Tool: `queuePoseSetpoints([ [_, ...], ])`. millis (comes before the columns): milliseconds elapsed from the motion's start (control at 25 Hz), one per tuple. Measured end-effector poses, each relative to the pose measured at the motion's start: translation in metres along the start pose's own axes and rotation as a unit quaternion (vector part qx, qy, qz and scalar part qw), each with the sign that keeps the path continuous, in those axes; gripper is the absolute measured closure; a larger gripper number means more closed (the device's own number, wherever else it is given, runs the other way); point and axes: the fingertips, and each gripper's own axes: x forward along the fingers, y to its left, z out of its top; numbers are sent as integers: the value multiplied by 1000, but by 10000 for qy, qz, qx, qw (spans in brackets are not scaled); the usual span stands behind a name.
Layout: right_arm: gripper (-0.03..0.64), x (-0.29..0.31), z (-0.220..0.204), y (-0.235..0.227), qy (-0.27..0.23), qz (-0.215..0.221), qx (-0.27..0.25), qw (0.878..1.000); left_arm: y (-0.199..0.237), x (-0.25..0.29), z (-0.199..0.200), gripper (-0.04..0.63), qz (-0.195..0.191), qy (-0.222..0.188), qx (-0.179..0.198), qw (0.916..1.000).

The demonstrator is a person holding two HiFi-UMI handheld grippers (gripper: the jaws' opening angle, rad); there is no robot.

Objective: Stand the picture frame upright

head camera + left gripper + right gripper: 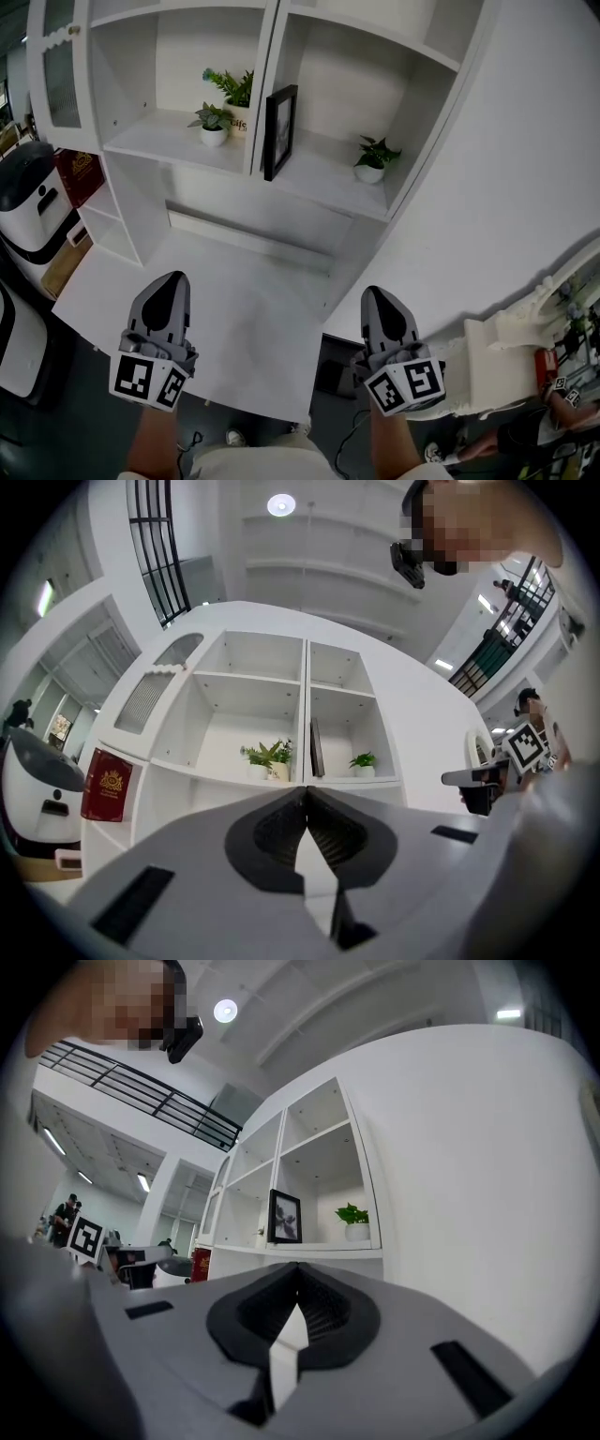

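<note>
Already the picture frame (280, 131) stands up on the shelf (323, 178) at top middle, while the left gripper (172, 281) and right gripper (377, 295) sit low, squeezed shut and empty; a bump could tip it.

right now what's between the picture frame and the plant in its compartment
Nothing: bare shelf between picture frame and potted plant, per head view.

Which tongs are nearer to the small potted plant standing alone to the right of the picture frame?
Right. The right tongs are below the potted plant, almost in line with it; the left tongs are farther off, down to its left.
</note>
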Motion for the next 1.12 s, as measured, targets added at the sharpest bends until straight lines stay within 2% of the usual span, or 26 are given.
queuePoseSetpoints([
  [240, 609, -52, -10, -4, 108, -337, -100, 9993, 5, -52, -20, 578, 133, 326, -100, 9993],
  [520, 609, -103, -36, -3, 354, -736, -29, 9967, 16, -112, -50, 578, 552, 816, -98, 9951],
  [640, 609, -114, -49, 3, 545, -739, 65, 9958, 19, -124, -60, 578, 686, 921, -221, 9931],
  [1120, 609, -116, -52, 28, 710, -595, 54, 9957, 9, -114, -52, 578, 471, 696, -320, 9959],
])
